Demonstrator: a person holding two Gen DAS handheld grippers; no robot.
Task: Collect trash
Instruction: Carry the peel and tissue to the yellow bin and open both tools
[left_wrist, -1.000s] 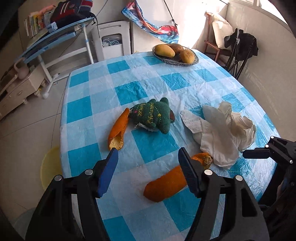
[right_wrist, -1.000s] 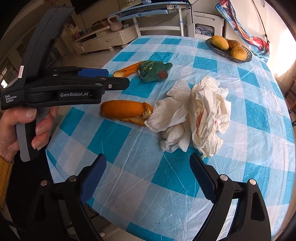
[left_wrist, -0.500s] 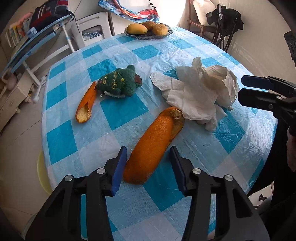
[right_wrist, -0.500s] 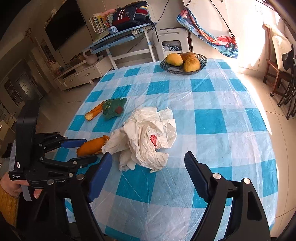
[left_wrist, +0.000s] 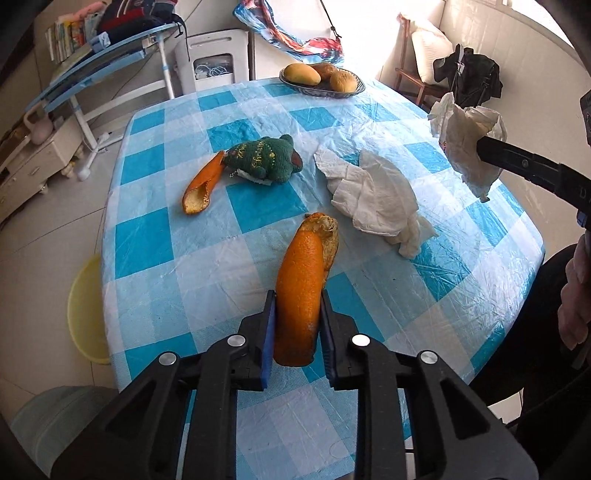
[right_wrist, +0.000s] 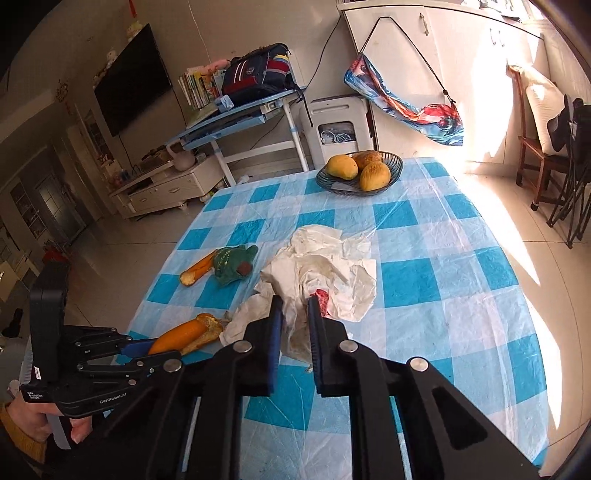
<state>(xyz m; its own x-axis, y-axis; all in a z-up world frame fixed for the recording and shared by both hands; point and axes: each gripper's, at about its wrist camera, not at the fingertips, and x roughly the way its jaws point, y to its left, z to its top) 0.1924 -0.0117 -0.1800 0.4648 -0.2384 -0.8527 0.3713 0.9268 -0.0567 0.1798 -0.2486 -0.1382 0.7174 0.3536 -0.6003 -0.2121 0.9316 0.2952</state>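
Observation:
My left gripper (left_wrist: 297, 302) is shut on a long orange peel (left_wrist: 301, 288), holding it just above the blue-checked tablecloth (left_wrist: 155, 240); it also shows in the right wrist view (right_wrist: 181, 334). My right gripper (right_wrist: 295, 304) is shut on a crumpled white tissue wad (right_wrist: 325, 273), lifted off the table (left_wrist: 467, 147). A second white tissue (left_wrist: 376, 199) lies on the cloth. A smaller orange peel (left_wrist: 203, 184) lies beside a green plush toy (left_wrist: 264, 158).
A bowl of mangoes (left_wrist: 321, 77) stands at the table's far edge. A yellow basin (left_wrist: 85, 306) sits on the floor left of the table, a grey-green bin (left_wrist: 55, 417) at lower left. A chair (right_wrist: 543, 147) stands at the right.
My left gripper closed on the long orange peel and raised it. My right gripper closed on the white tissue wad and lifted it away from the other tissue.

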